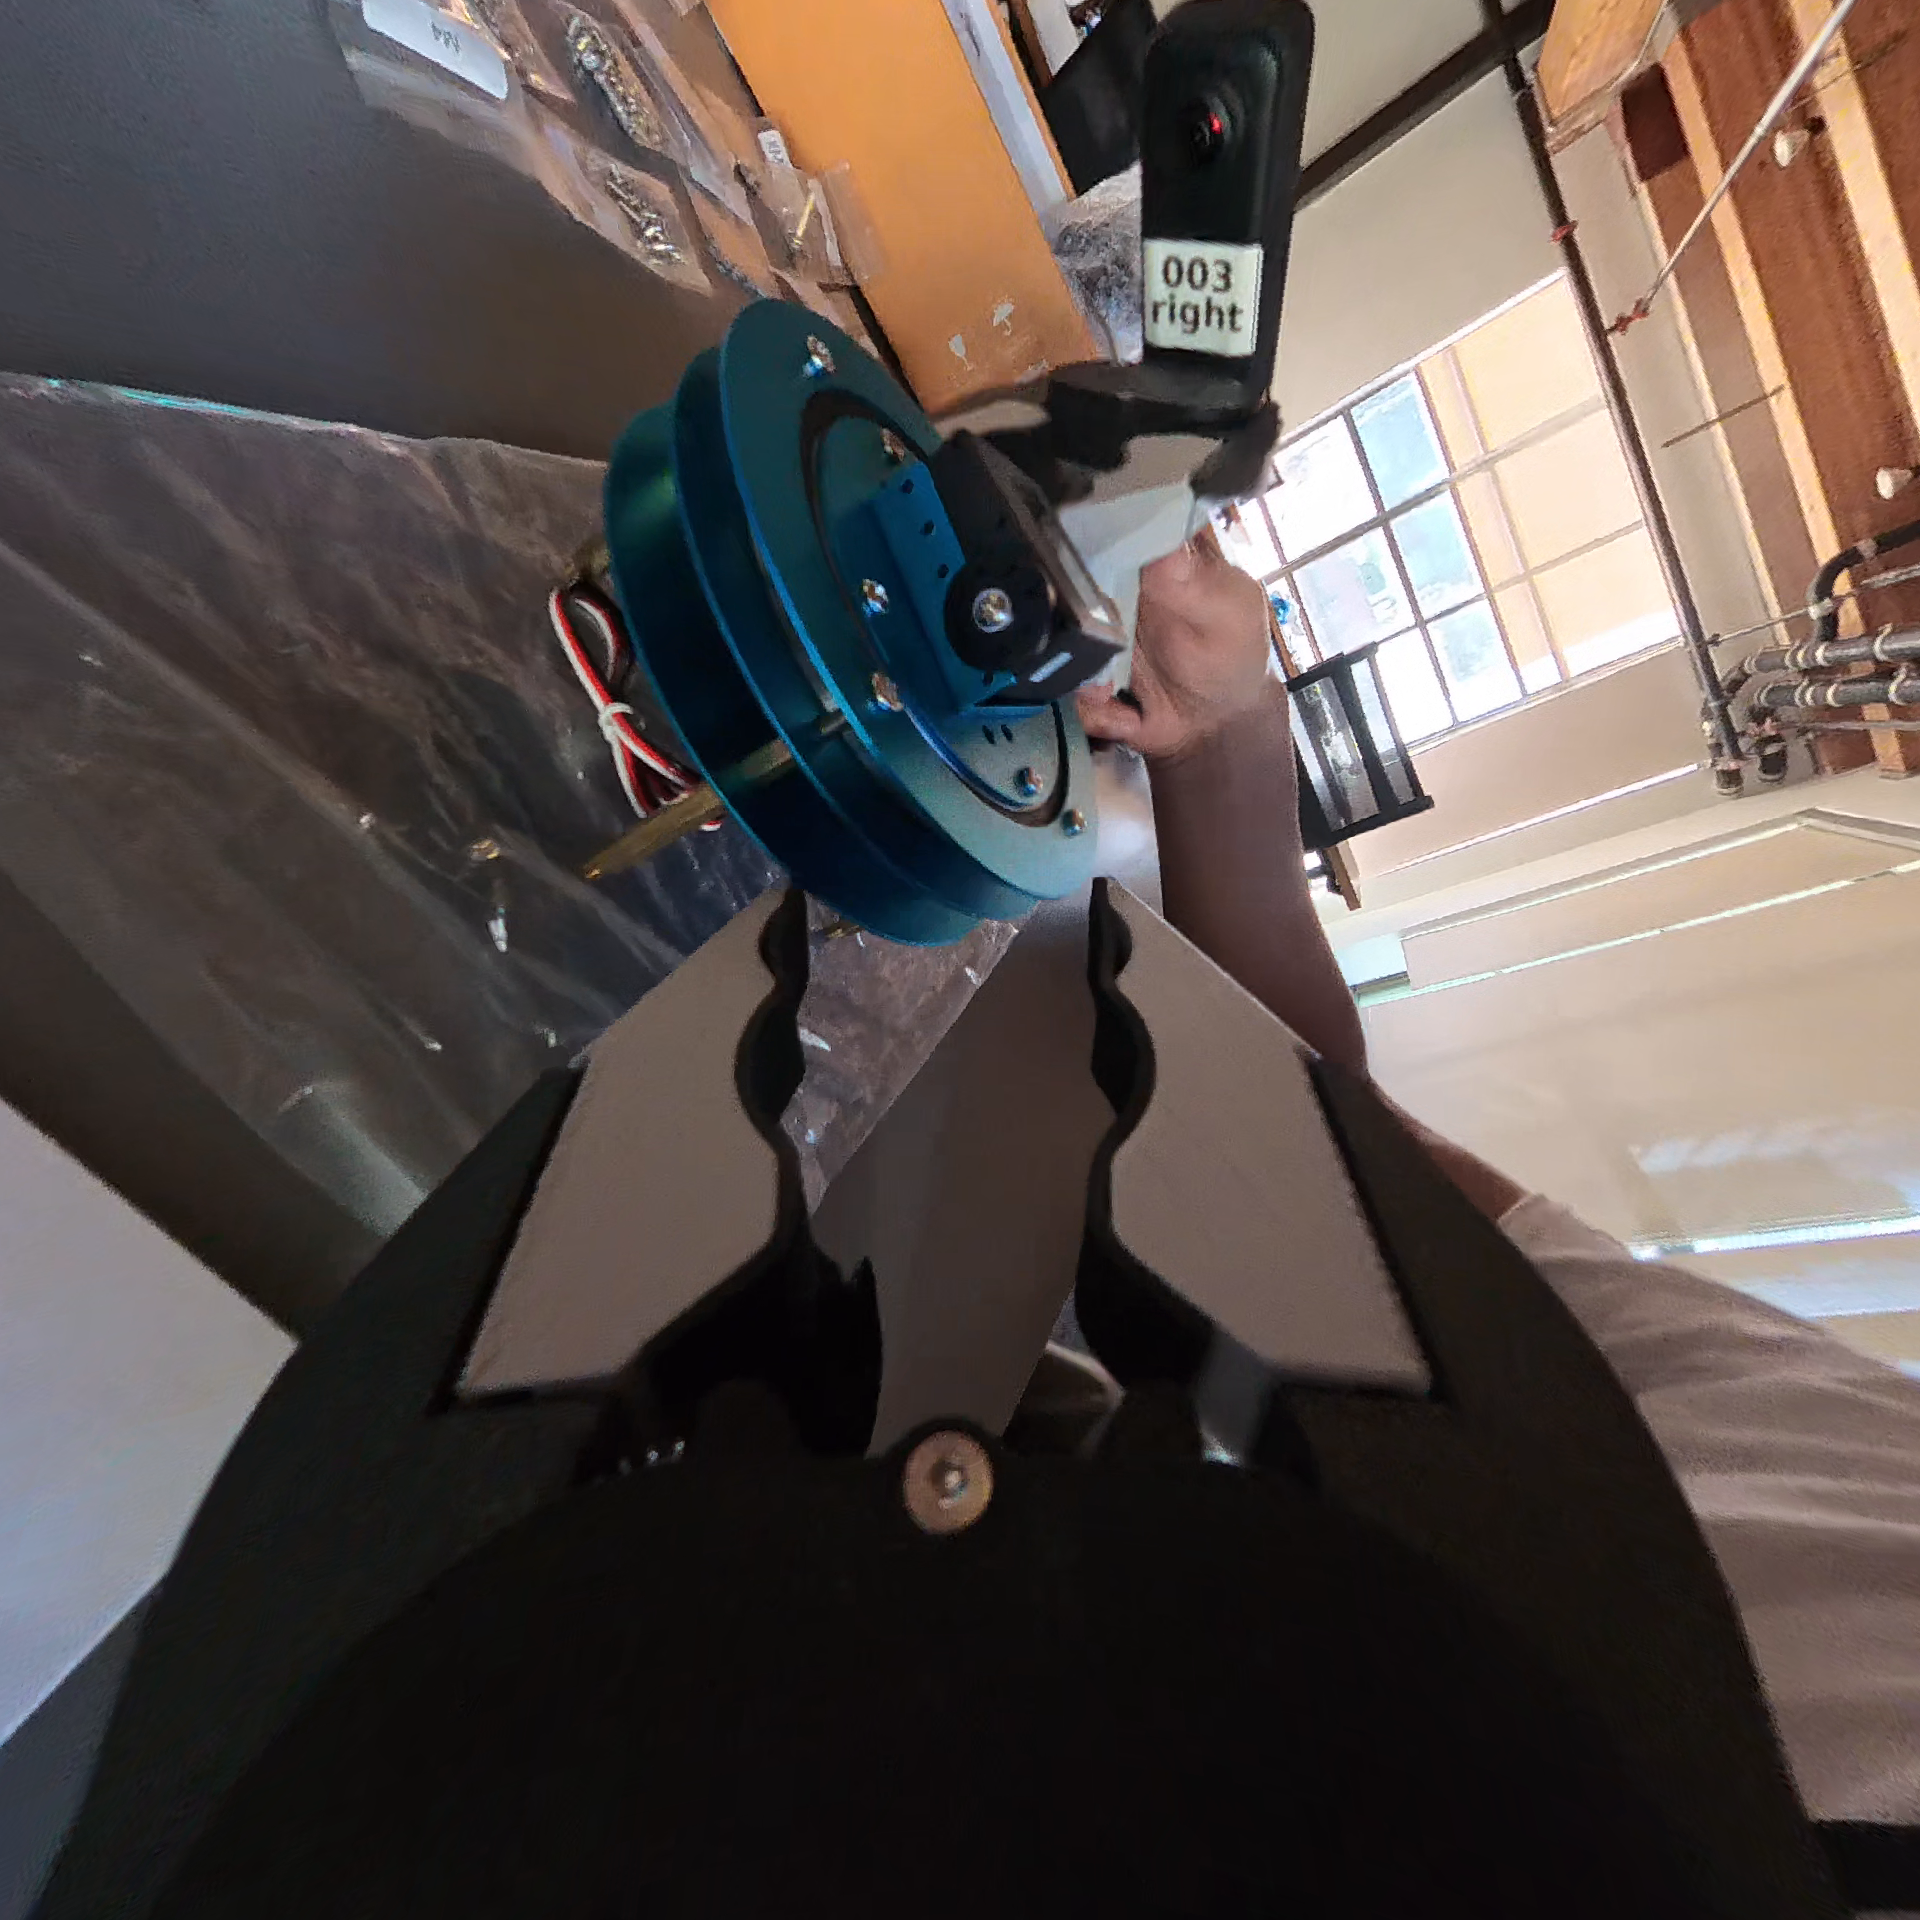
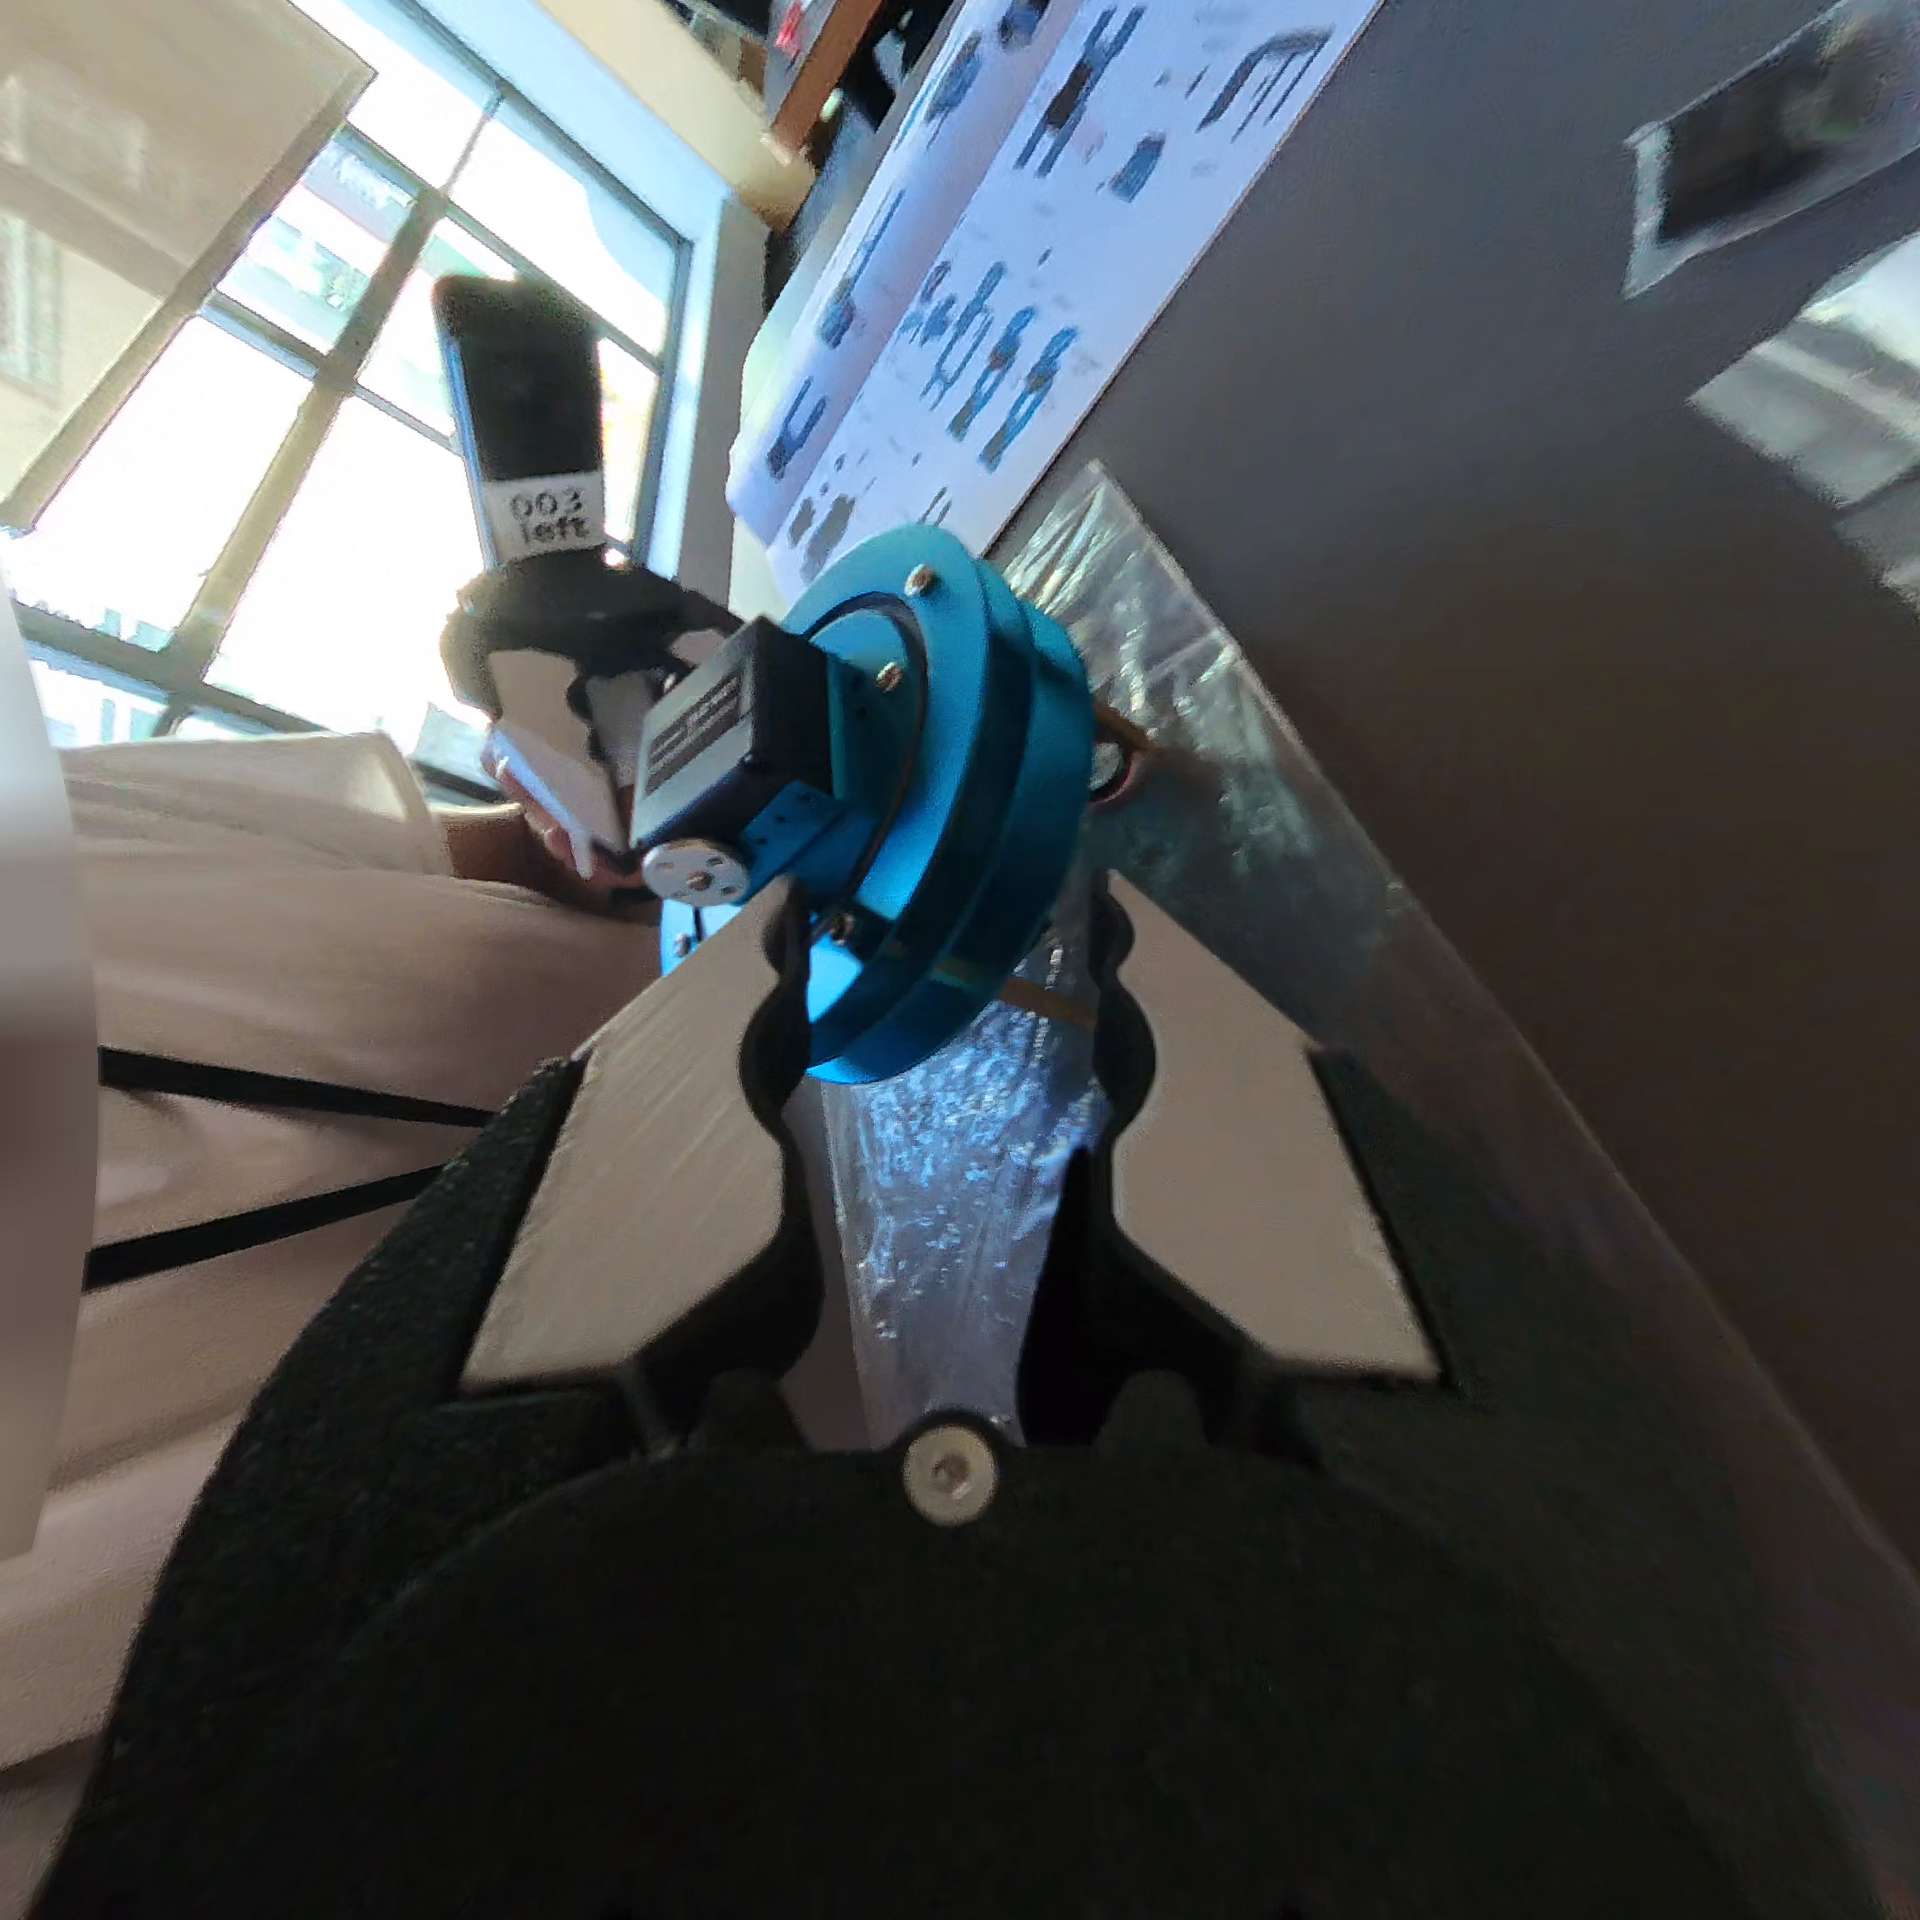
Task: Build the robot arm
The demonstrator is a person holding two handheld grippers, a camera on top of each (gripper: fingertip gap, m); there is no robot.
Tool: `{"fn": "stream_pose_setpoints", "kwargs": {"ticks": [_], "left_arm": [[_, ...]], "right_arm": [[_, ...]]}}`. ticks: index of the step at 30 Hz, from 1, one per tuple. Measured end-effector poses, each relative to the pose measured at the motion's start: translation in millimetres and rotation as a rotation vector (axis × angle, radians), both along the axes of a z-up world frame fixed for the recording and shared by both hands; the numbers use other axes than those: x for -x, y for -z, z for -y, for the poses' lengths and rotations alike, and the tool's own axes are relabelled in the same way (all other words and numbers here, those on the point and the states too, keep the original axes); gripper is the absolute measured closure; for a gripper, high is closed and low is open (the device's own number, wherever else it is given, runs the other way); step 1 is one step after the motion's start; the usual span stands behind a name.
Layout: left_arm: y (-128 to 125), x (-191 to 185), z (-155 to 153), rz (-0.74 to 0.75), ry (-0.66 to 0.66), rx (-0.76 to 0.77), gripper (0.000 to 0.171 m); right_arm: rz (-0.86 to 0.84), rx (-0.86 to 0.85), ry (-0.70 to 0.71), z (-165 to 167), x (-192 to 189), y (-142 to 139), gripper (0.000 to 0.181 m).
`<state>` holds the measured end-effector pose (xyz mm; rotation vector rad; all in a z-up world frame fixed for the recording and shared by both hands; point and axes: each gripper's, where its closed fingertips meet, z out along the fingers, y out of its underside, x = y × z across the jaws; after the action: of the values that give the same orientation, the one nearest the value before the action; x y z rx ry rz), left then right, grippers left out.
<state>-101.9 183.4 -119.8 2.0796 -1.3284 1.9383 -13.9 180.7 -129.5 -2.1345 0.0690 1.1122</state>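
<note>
Flanking a blue disc assembly with a black servo, the left gripper and right gripper are seen with jaws parted; any grip cannot be told. Clear plastic sheeting is spread beneath, on a dark table.

A white printed tag on one black camera housing, a second tag on the other housing, both readable

my tongs: black shells, grey pads
disc base: teal-blue
servo: black
wires: red, white, black
table: dark grey
</note>
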Motion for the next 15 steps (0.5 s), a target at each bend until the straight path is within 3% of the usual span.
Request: {"fn": "stream_pose_setpoints", "kwargs": {"ticks": [3, 7, 15], "left_arm": [[4, -8, -6, -0.026, -0.032, -0.014, 0.125], [5, -10, -6, -0.094, 0.021, -0.026, 0.126], [-1, -26, -12, -0.269, 0.341, -0.230, 0.127]], "right_arm": [[-0.051, 0.034, 0.021, 0, 2, 0, 0.134], [-0.116, 0.106, 0.105, 9, 4, -1, 0.138], [-0.104, 0.176, 0.258, 43, 15, -3, 0.137]]}}
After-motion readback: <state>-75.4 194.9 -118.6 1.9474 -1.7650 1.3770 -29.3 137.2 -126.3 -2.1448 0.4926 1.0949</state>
